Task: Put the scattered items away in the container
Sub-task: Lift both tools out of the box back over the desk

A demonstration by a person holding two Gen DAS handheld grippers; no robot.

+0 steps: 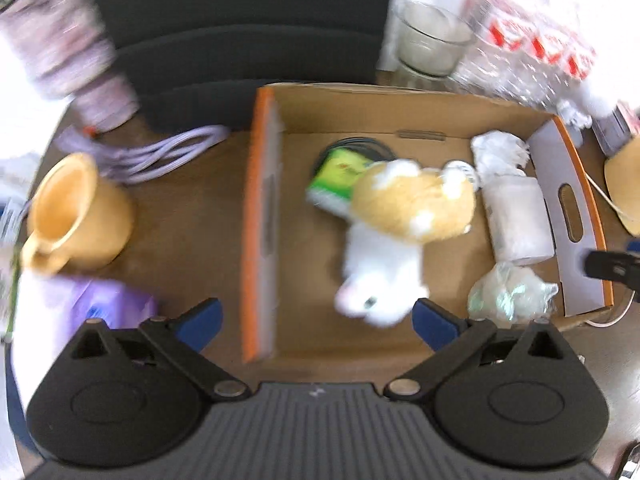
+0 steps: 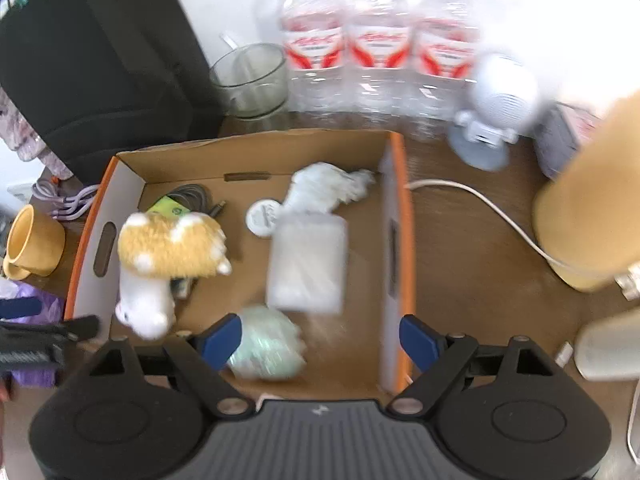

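Note:
An open cardboard box [image 1: 260,216] with orange rims [image 2: 394,240] stands on the brown table. Inside it lie a tan-and-white plush toy [image 1: 396,224] [image 2: 160,256], a green packet on a dark cable [image 1: 340,172], a clear plastic pack [image 1: 516,220] [image 2: 308,264], crumpled white tissue [image 2: 328,188], a white round lid [image 2: 262,216] and a pale green wrapped bundle [image 1: 512,296] [image 2: 264,342]. My left gripper [image 1: 316,320] is open and empty above the box's near left side. My right gripper [image 2: 320,338] is open and empty over the box's near right corner.
A yellow mug [image 1: 76,216] [image 2: 34,240], a purple packet [image 1: 88,308] and a lilac cable [image 1: 160,152] lie left of the box. Water bottles [image 2: 380,52], a glass bowl [image 2: 252,80], a small white fan [image 2: 496,108], a white cord [image 2: 480,200] and a yellow vessel [image 2: 588,208] stand behind and right.

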